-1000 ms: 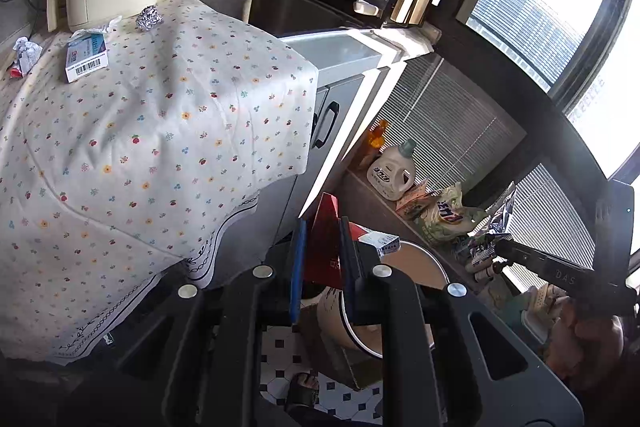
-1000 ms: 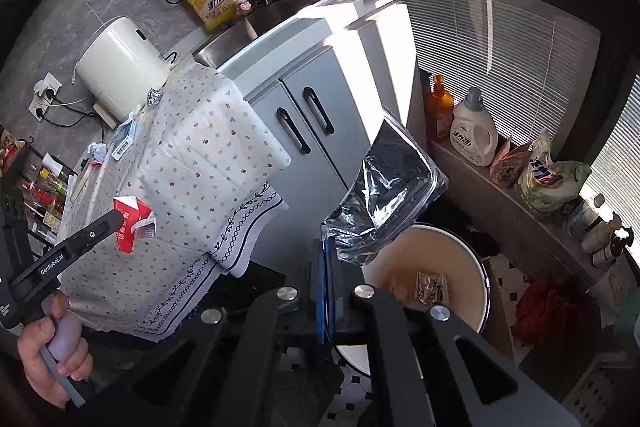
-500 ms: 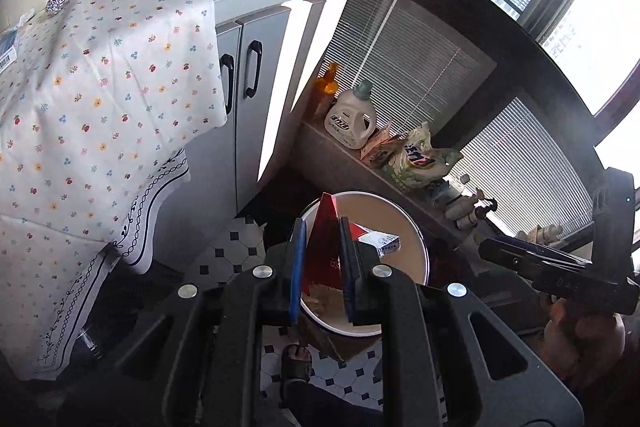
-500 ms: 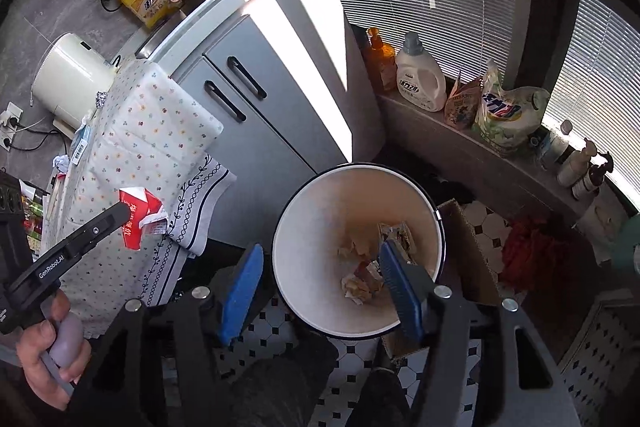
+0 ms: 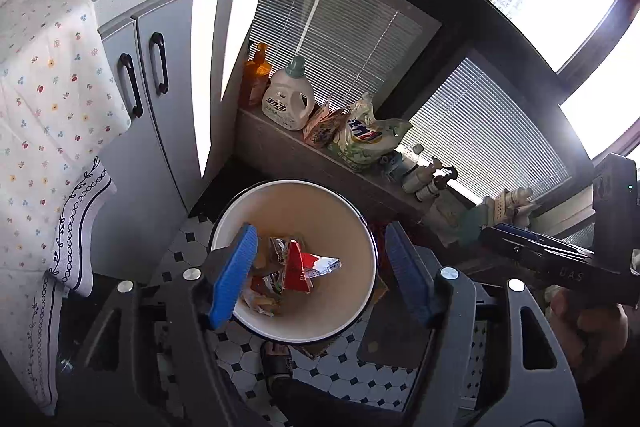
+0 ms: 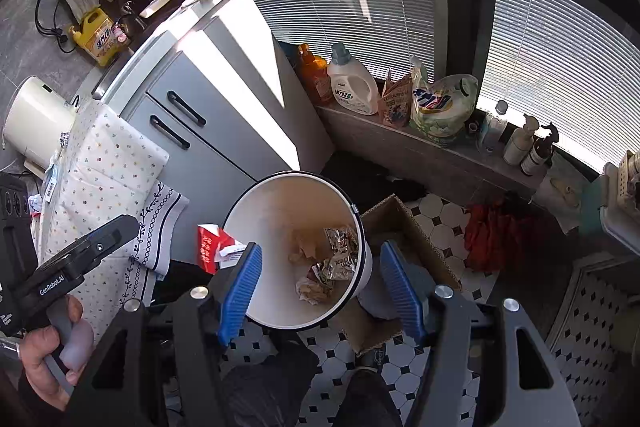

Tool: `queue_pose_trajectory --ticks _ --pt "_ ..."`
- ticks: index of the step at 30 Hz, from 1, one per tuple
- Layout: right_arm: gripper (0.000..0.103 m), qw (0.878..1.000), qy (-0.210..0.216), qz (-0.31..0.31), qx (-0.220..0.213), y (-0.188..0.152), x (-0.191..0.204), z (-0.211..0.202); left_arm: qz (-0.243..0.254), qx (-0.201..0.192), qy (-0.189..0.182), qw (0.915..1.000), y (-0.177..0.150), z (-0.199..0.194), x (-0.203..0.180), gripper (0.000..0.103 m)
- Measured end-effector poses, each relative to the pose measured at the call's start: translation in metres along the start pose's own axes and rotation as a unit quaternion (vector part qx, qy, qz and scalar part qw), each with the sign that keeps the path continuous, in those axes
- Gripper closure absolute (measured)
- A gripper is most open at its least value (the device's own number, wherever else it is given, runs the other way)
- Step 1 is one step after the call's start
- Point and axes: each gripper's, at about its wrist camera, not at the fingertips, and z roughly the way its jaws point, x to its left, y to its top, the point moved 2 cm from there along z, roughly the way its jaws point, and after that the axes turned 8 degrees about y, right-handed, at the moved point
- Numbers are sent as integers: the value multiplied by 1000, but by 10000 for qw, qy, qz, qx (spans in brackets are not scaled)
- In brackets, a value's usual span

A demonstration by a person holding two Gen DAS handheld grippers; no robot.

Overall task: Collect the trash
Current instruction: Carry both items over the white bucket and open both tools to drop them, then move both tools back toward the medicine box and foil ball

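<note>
Since the red carton (image 5: pixel 298 267) is dropping right at the bin's (image 5: pixel 352 203) 9 o'clock rim, it could clip the edge and land on the floor. Left gripper (image 5: pixel 320 271) is opening with nothing between its fingers; right gripper (image 6: pixel 320 287) gapes empty. 1 second back, both were clamped on trash.

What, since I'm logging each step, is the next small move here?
Probably swing toward the flowered tablecloth: the left gripper is opening its jaws, the red carton is free above the bucket, the right gripper is open, empty; litter lies there.
</note>
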Motion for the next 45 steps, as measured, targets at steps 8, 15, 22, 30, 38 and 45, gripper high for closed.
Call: queue_pose_trajectory --ticks 8,15,22,30,38,45 --pt "33 9996 172 -220 -59 13 28 7 -440 -224 557 9972 10 -27 44 19" --pt "12 9953 529 -764 -264 35 88 11 -1044 -644 1215 9850 15 -75 108 9" --pt "8 9893 776 -1199 -292 52 154 24 -1626 -929 1744 9667 14 -116 177 8" --pt "8 9838 936 -1509 -238 63 226 48 -2153 -1141 2119 9464 14 -149 258 8" --pt "8 9807 950 -1685 -279 72 287 69 -2430 -1268 2312 9335 31 -163 329 8" --pt "8 9805 860 -1740 -309 77 328 87 -2628 -1283 2407 9255 51 -165 382 8"
